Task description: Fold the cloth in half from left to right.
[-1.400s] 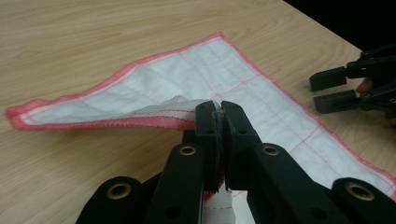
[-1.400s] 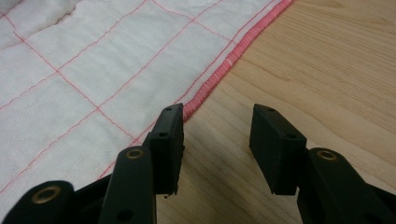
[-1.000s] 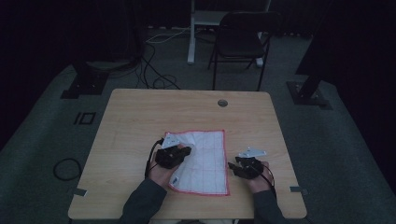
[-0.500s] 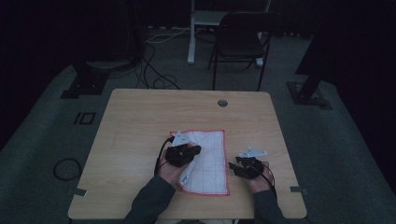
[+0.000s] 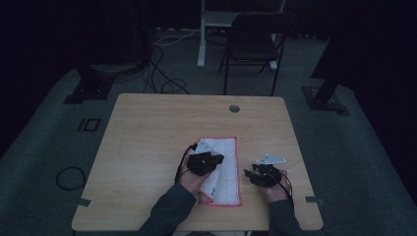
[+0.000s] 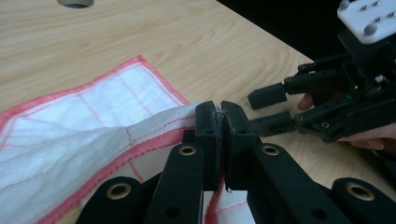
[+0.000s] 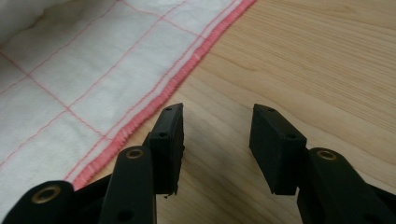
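Dim grey carpet surrounds a light wooden tabletop (image 5: 147, 147), with a dark folding chair (image 5: 255, 42) and loose cables on the floor at the far side. On the near right part of the tabletop lies a white cloth (image 5: 223, 167) with a red stitched hem and thin red grid lines. The left tool (image 5: 205, 162) sits over the cloth's left side; in the left gripper view its jaws are pressed together on a fold of the hem, and the cloth (image 6: 88, 135) is drawn up from the wood in a wrinkled ridge toward them. The right tool (image 5: 258, 176) rests just right of the cloth, apart from it, above bare wood. In the right gripper view its jaws stand wide with nothing between them, and the cloth's red edge (image 7: 187, 65) runs just beside the left jaw. A round cable hole (image 5: 234, 108) sits near the tabletop's far edge.
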